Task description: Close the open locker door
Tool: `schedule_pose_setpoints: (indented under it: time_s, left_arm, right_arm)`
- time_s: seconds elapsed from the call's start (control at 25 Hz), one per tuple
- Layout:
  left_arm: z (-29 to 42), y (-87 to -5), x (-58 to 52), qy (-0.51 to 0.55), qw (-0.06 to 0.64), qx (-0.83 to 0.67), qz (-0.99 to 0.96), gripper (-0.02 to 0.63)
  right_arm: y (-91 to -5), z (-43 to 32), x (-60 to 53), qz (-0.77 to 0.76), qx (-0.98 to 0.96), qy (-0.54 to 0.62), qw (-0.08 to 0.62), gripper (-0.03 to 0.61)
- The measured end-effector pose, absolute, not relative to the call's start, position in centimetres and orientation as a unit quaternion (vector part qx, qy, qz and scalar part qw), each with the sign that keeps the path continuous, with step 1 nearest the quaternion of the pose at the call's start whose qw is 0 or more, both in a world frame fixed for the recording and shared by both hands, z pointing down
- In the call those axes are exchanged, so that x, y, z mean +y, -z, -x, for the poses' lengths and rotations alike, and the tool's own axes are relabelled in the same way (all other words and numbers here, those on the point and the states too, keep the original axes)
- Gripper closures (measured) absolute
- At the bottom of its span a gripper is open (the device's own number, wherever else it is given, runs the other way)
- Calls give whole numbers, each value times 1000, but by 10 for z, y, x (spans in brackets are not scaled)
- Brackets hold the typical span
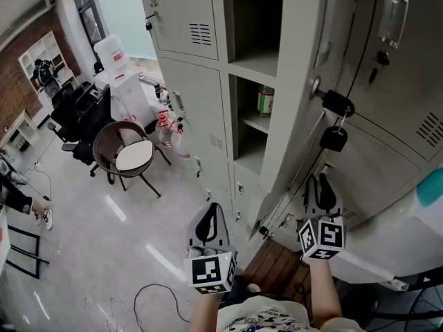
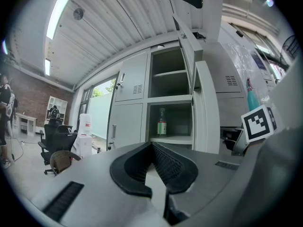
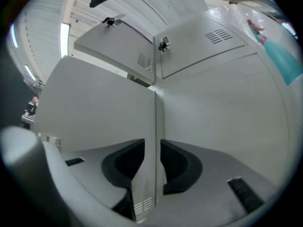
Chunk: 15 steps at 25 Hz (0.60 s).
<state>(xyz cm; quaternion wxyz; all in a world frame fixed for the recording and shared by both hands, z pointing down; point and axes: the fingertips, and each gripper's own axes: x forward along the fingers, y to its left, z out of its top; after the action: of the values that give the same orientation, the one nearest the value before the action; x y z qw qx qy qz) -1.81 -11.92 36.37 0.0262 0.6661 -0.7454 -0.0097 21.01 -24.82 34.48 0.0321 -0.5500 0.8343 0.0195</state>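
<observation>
Now the right gripper (image 1: pixel 322 185) (image 3: pixel 152 148) has the door (image 1: pixel 301 137) (image 3: pixel 156 122) by its free edge. In the right gripper view that thin edge runs straight up between the jaws, one pad on each face, so the jaws stand narrow and clamped on the door. The door is swung well out from the locker (image 1: pixel 225 61), seen almost edge-on in the head view, with a padlock (image 1: pixel 333 138) hanging on it above the gripper.

The left gripper (image 1: pixel 212 209) (image 2: pixel 152 145) is held level to the left of the door, apart from it, and points at the open compartments. Its jaws are together at the tips with nothing between them. Inside, a bottle (image 1: pixel 266 100) (image 2: pixel 162 126) stands on a shelf. A chair (image 1: pixel 128 151) sits on the floor, off to the left of the locker.
</observation>
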Motion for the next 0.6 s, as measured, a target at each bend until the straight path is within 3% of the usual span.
schedule_pose_setpoints:
  time_s: [0.6]
  left_arm:
    - [3,-374,-102,2,37,-727,-685,611]
  right_arm:
    - [-352,-161,-153,445,895,-24,20,482]
